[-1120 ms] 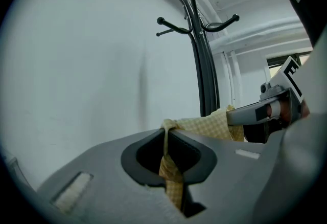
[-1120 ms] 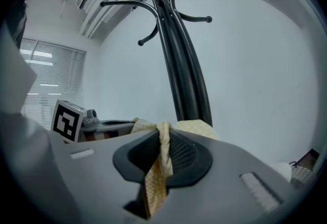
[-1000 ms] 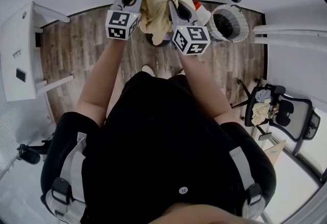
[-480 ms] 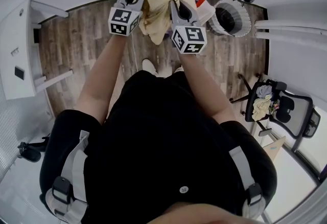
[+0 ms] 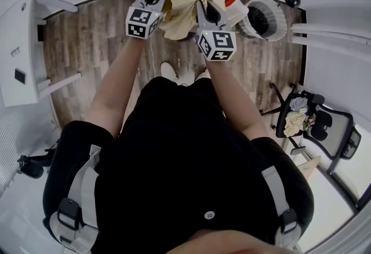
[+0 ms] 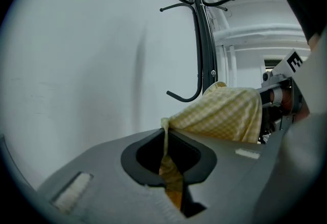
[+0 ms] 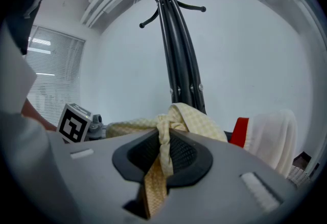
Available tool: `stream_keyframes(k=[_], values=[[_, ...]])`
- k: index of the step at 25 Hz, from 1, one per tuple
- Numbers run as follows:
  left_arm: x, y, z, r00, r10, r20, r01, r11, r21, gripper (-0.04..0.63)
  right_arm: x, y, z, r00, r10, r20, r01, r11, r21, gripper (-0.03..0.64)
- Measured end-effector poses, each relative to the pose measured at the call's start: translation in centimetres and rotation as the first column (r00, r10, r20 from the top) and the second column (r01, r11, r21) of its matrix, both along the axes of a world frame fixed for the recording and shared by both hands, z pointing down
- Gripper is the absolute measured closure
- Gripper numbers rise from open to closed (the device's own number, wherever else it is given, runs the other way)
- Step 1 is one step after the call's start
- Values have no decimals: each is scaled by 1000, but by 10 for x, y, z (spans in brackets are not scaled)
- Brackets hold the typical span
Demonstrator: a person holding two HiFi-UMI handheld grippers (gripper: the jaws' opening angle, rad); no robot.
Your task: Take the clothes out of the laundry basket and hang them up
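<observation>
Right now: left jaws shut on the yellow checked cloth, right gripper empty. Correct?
No. The right gripper isn't empty: its jaws are also shut on the yellow checked cloth, as the right gripper view shows. The left gripper does grip it, as you said.

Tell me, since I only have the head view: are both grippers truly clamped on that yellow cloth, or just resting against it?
Observer: The left gripper is shut, with a thin edge of the yellow checked cloth pinched between its jaws.
Operator: And the right one?
Observer: The right gripper is shut on a thicker, bunched fold of the same cloth.
Operator: What is in front of them?
Observer: A black coat rack stands straight ahead against a white wall. Its upper hooks are bare and well above the cloth.
</observation>
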State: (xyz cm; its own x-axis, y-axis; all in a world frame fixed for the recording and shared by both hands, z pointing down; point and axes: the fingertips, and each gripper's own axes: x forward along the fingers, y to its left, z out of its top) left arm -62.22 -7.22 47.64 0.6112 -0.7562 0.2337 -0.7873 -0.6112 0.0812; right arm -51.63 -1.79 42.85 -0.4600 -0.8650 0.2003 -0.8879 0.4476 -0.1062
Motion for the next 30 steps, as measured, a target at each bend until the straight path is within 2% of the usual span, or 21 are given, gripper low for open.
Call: stream_keyframes(k=[12,30], values=[[-3,19,31,998,17,54,-15,999,-38,583,-1,12,39,1000,-9,1,9,997,-78,578],[-5,51,55,997,29,72,-23,997,-73,581,-8,27,54,998,-53,-33,51,995,-83,577]])
